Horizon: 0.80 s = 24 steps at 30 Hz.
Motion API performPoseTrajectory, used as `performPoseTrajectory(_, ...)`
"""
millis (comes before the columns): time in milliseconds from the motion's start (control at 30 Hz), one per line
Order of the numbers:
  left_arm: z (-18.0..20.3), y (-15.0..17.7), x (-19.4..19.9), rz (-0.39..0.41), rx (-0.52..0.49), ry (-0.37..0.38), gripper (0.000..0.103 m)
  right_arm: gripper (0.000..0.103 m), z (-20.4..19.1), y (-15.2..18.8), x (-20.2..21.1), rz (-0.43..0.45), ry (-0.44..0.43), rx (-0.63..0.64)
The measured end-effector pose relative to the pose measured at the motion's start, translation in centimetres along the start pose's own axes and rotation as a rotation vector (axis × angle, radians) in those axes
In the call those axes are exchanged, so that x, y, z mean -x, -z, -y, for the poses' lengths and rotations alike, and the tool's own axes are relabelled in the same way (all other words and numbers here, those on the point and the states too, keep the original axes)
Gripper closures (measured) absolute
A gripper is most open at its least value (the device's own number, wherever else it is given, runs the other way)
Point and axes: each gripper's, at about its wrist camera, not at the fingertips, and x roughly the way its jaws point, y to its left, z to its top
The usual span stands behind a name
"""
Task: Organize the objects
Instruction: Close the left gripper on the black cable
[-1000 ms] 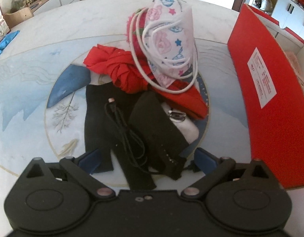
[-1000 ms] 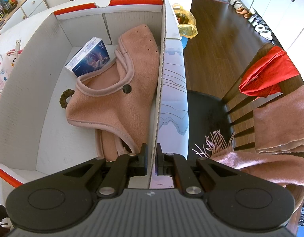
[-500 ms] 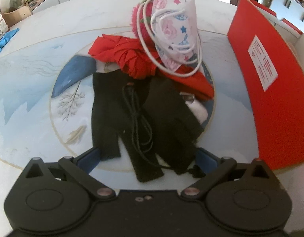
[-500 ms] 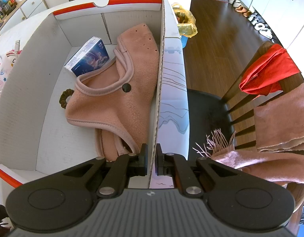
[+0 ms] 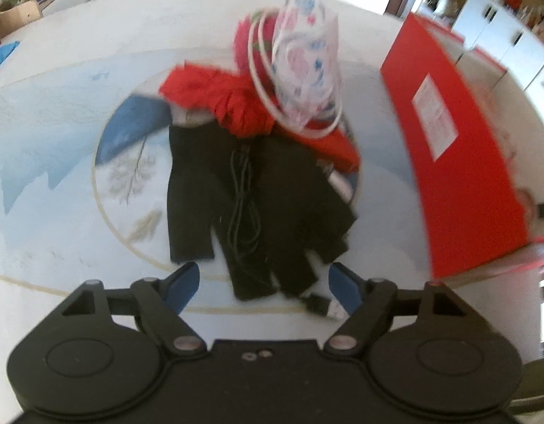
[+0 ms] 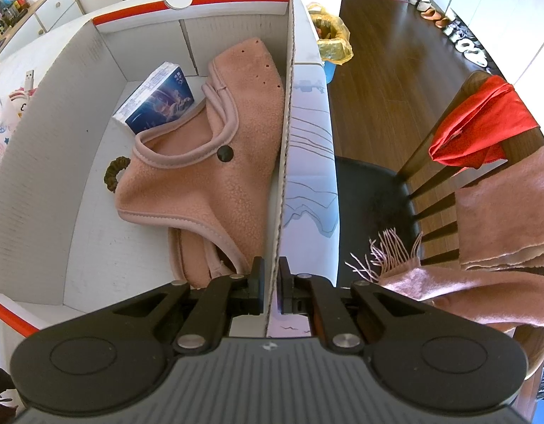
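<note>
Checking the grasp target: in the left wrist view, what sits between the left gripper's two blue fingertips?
The lower ends of the black garment and the black cable's plug lie between the closing jaws of the left gripper; the pads do not touch them.

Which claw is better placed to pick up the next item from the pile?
Left. The left claw hangs over the black cloth and cable, closing with nothing gripped; the right claw is clamped on the box wall.

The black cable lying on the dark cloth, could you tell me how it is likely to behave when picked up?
The cable lies in loose loops, so it is probably floppy and will dangle and uncoil. It looks thin, so likely light. Resting on the cloth, it may drag that fabric or snag as it lifts.
</note>
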Motion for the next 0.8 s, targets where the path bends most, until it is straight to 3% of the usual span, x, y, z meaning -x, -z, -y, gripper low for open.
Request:
performPoseTrajectory(167, -0.3, -2.4, 0.0, 0.054, 0.011, -0.044, 0.022, 0.097, 0.0, 0.0, -0.1, -0.001, 0.003, 0.002)
performPoseTrajectory(300, -0.1, -3.5, -1.9, 0.05, 0.021, -0.097, 0.032, 0.097, 0.0, 0.0, -0.1, -0.003, 0.003, 0.003)
performPoseTrajectory(367, -0.2, -3.7, -2.5, 0.05, 0.034, -0.099, 0.033, 0.097, 0.0, 0.0, -0.1, -0.003, 0.004, 0.005)
performPoseTrajectory(433, -0.7, -3.8, -2.8, 0.058, 0.056, -0.09, 0.045, 0.097, 0.0, 0.0, -0.1, -0.002, 0.004, 0.004)
performPoseTrajectory(600, -1.6, -3.9, -2.9, 0.058, 0.1, -0.038, 0.064, 0.097, 0.1, 0.0, 0.0, 0.003, 0.005, 0.002)
performPoseTrajectory(800, -2.1, -3.7, -1.3, 0.09, 0.131, -0.043, 0.068, 0.097, 0.1, 0.0, 0.0, 0.003, 0.007, 0.002)
